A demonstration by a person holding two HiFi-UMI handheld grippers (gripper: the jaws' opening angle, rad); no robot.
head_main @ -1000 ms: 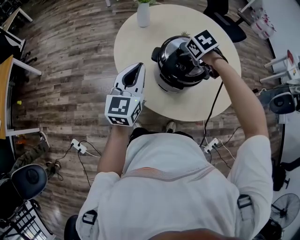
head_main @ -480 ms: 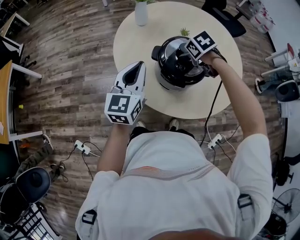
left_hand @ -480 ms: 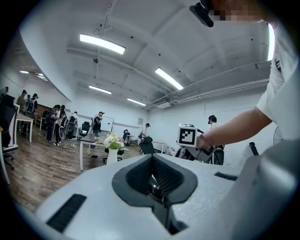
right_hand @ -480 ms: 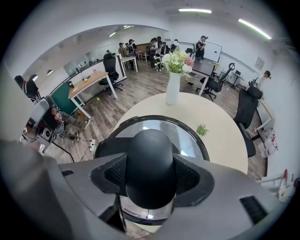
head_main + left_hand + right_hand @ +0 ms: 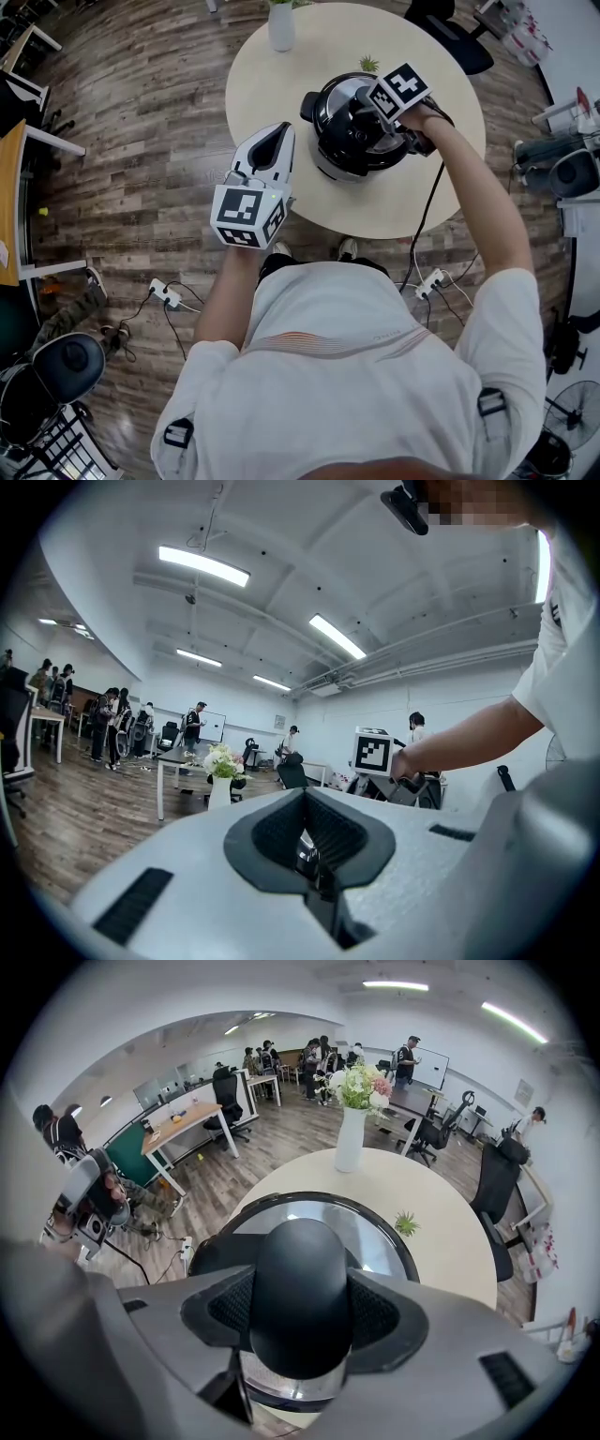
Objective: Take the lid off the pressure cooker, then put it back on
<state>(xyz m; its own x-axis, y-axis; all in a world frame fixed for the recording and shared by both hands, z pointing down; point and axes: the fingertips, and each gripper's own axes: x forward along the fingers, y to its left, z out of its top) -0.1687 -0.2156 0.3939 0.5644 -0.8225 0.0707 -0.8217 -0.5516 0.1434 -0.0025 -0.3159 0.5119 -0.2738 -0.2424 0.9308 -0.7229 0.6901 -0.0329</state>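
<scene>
Gripping the black lid knob (image 5: 300,1269) from above, the right gripper (image 5: 375,111) is seen clamped on it. The lid (image 5: 380,1232) is seated on the pressure cooker (image 5: 337,155), which is placed on the round table (image 5: 281,84). The left gripper (image 5: 307,855) is held level beside the table edge, jaws pressed together with nothing between them.

No words, brands or numbers can be read; only black-and-white square coded markers (image 5: 237,209) are shown on two white cubes (image 5: 272,221).

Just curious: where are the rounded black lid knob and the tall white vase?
rounded black lid knob (image 5: 300,1288), right gripper view, domed top.
tall white vase (image 5: 350,1138), right gripper view, body.
</scene>
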